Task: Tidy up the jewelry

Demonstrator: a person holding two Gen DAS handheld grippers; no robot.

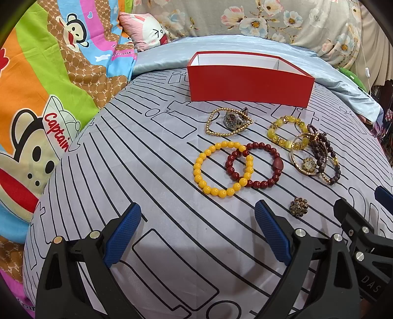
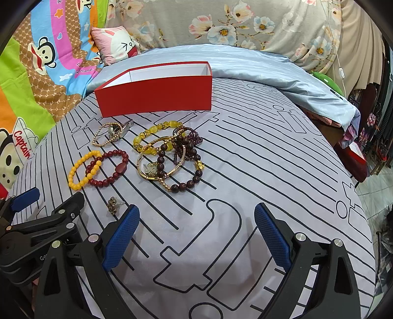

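Note:
A red open box [image 1: 248, 83] with a white inside stands at the back of the grey striped bed cover; it also shows in the right wrist view [image 2: 157, 94]. In front of it lie a watch on a gold chain [image 1: 232, 120], a yellow bead bracelet [image 1: 222, 169] overlapping a dark red bead bracelet [image 1: 258, 165], a pale yellow bracelet [image 1: 286, 130], a gold bangle [image 1: 308, 157] tangled with dark brown bead bracelets [image 1: 329, 157], and a small brooch [image 1: 298, 207]. My left gripper [image 1: 197, 233] is open and empty, short of the bracelets. My right gripper [image 2: 196, 235] is open and empty, right of the brooch [image 2: 113, 205].
A cartoon monkey blanket [image 1: 49, 98] lies on the left, a pink pillow [image 1: 147, 29] and floral fabric [image 1: 270, 19] at the back, and a light blue quilt [image 1: 331, 78] behind the box. The bed's right edge drops to the floor [image 2: 373, 196].

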